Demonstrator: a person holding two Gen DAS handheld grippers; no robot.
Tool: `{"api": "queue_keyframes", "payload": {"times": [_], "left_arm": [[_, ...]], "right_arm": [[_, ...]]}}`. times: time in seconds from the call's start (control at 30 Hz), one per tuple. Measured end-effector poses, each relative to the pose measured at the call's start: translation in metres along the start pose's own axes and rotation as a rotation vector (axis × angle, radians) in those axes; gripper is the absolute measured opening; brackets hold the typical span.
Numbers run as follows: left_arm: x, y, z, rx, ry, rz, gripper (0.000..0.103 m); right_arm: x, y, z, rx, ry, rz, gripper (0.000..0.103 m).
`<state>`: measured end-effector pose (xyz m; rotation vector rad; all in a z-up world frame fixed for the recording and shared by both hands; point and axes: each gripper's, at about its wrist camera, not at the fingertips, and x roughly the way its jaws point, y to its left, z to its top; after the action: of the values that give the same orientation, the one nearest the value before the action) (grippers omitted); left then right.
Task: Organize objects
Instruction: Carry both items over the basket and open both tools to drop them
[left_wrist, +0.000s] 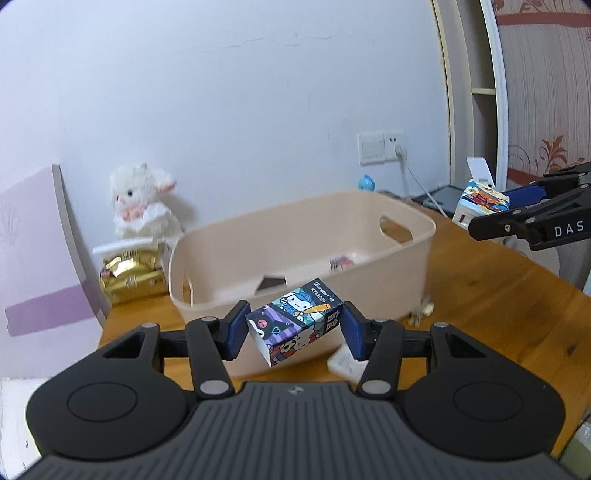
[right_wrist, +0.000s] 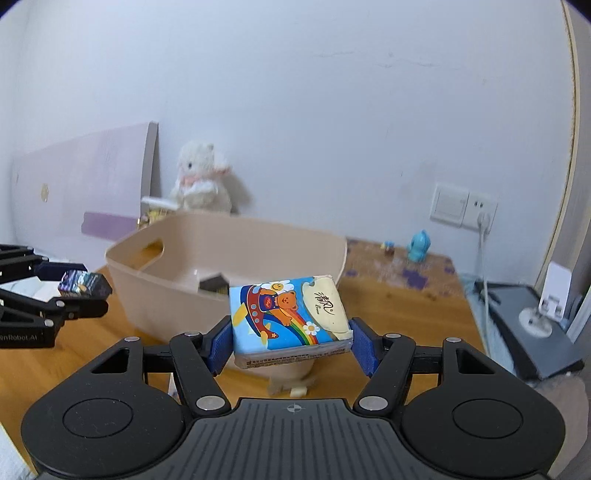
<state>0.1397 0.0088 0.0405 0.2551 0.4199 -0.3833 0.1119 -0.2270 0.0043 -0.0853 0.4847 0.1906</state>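
Note:
My left gripper (left_wrist: 293, 328) is shut on a small cartoon-printed box (left_wrist: 295, 321), held tilted above the wooden table just in front of the beige plastic basket (left_wrist: 295, 236). My right gripper (right_wrist: 291, 338) is shut on a blue tissue pack with a bear and rainbow (right_wrist: 288, 314), held above the table in front of the basket (right_wrist: 236, 236). The basket holds a dark item (left_wrist: 271, 283) and a small printed item (left_wrist: 340, 264). Each gripper shows in the other view: the right gripper (left_wrist: 517, 210) with its tissue pack (left_wrist: 484, 203), the left gripper (right_wrist: 79, 291) with its box (right_wrist: 79, 282).
A white plush lamb (left_wrist: 142, 201) and a gold packet (left_wrist: 131, 278) stand behind the basket at left. A white flat item (left_wrist: 345, 363) lies on the table under my left gripper. A blue figurine (right_wrist: 419, 246), a plugged cable (right_wrist: 484, 258) and a dark device (right_wrist: 532, 328) are at right.

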Motion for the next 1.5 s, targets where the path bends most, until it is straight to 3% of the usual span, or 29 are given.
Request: {"api": "queue_keyframes", "payload": {"times": [0.23, 0.43, 0.67, 0.93, 1.17, 1.2, 1.27, 1.33, 1.5], "left_arm": [[0.021, 0.007, 0.025, -0.019, -0.029, 0.045, 0.055], [0.052, 0.013, 0.040, -0.049, -0.009, 0.087, 0.055], [0.102, 0.017, 0.048, -0.086, 0.098, 0.154, 0.055], [0.149, 0.023, 0.040, -0.126, 0.285, 0.253, 0.055], [0.156, 0.025, 0.038, -0.160, 0.323, 0.262, 0.057], [0.156, 0.024, 0.038, -0.164, 0.320, 0.260, 0.058], [0.155, 0.022, 0.039, -0.169, 0.315, 0.261, 0.065], [0.149, 0.019, 0.041, -0.170, 0.291, 0.278, 0.080], [0.128, 0.002, 0.050, -0.130, 0.225, 0.309, 0.091]], "right_arm": [[0.006, 0.004, 0.025, 0.007, -0.053, -0.002, 0.063], [0.027, 0.009, 0.041, 0.021, -0.069, 0.002, 0.063], [0.065, 0.016, 0.053, 0.019, -0.047, -0.006, 0.063], [0.112, 0.027, 0.047, -0.015, 0.050, -0.011, 0.063], [0.135, 0.031, 0.038, -0.034, 0.124, -0.013, 0.064], [0.136, 0.031, 0.037, -0.032, 0.132, -0.011, 0.070], [0.135, 0.029, 0.036, -0.025, 0.137, -0.007, 0.072], [0.131, 0.027, 0.035, -0.019, 0.140, -0.005, 0.077], [0.112, 0.020, 0.031, -0.012, 0.115, 0.005, 0.083]]}}
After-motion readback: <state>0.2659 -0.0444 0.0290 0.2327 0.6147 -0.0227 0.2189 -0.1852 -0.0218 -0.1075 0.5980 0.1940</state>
